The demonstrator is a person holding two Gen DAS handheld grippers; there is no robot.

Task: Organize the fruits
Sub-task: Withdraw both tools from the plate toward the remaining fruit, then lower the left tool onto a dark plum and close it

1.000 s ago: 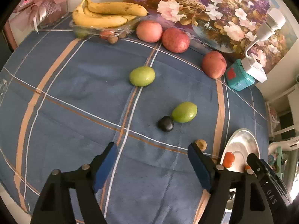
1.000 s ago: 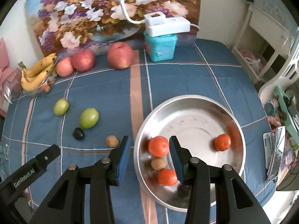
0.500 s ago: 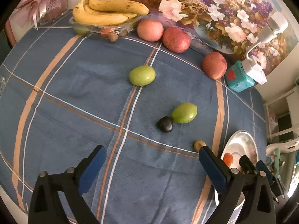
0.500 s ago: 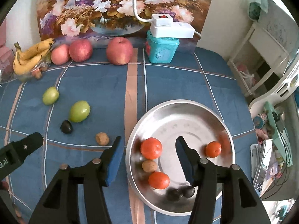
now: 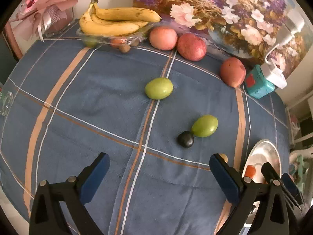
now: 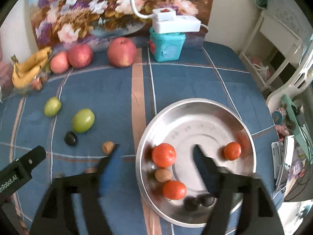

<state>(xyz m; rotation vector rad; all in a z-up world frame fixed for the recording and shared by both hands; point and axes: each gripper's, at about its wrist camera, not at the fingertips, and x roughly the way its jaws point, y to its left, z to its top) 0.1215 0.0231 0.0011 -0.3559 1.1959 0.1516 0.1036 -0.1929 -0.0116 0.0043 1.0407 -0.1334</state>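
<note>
My left gripper (image 5: pixel 159 166) stands wide open above the blue checked cloth, nothing between its fingers. Ahead of it lie a dark plum (image 5: pixel 185 139), a green fruit (image 5: pixel 204 126), a second green fruit (image 5: pixel 158 88) and a walnut (image 5: pixel 223 157). My right gripper (image 6: pixel 156 150) hangs over the left side of the steel bowl (image 6: pixel 199 109), its jaws opening and blurred, gripping nothing. The bowl holds an orange (image 6: pixel 164 155), a second orange (image 6: pixel 174 190), a third orange (image 6: pixel 232 150), a walnut (image 6: pixel 163 174) and two dark plums (image 6: pixel 198 200). On the cloth left of the bowl lie a walnut (image 6: pixel 108 147), a dark plum (image 6: pixel 70 138) and green fruits (image 6: pixel 83 120).
Three red apples (image 5: pixel 191 47) line the back by a flower painting. Bananas (image 5: pixel 115 21) lie on a clear tray (image 5: pixel 109 38) at the back left. A teal box (image 6: pixel 166 46) with a white lamp base (image 6: pixel 176 22) stands at the back. Shelves and a chair stand beyond the table's right edge.
Both grippers have opened wider. The right gripper's fingers have spread apart over the bowl's left side; the oranges and walnut lie where they were.
</note>
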